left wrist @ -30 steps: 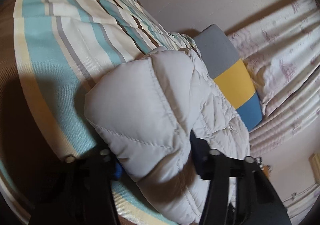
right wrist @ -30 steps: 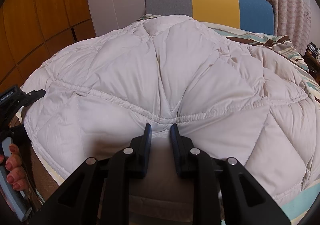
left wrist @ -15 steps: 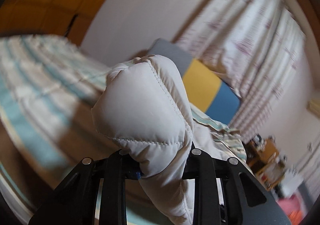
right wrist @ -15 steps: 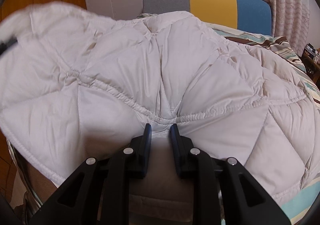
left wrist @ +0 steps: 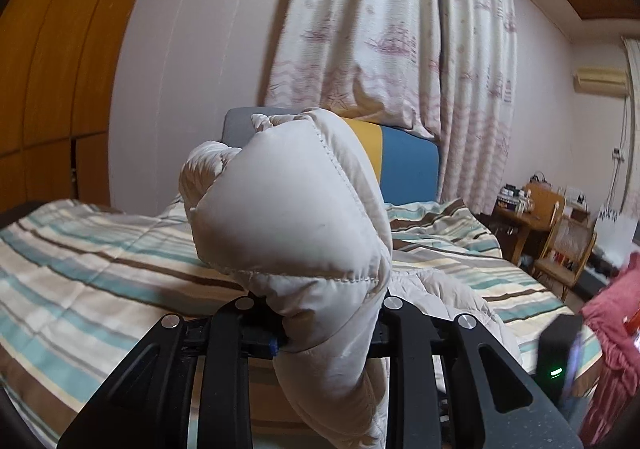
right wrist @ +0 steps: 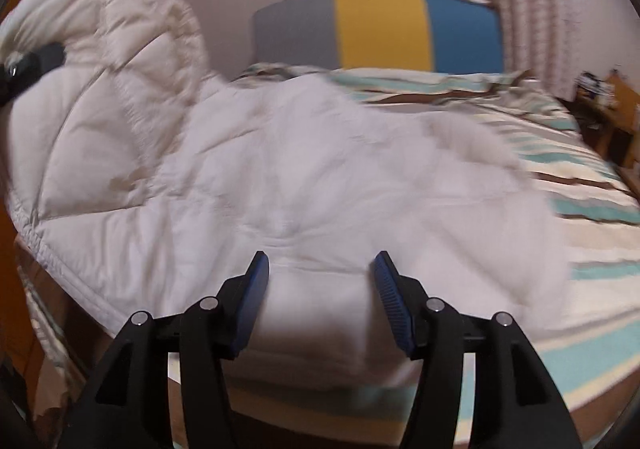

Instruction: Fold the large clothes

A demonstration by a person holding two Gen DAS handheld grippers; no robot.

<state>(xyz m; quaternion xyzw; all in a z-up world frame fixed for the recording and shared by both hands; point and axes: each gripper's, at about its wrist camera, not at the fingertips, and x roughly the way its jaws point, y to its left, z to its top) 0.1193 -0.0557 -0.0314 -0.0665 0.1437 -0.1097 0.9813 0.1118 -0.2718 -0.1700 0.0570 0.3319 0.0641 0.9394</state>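
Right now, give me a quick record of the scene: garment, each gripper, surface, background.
garment: white puffer jacket, one side lifted, the rest lying on the bed
left gripper: shut on a puffy fold of the jacket, held raised
right gripper: open, fingers apart over the jacket's near edge
surface: striped bedspread
background: grey, yellow and blue headboard, patterned curtains
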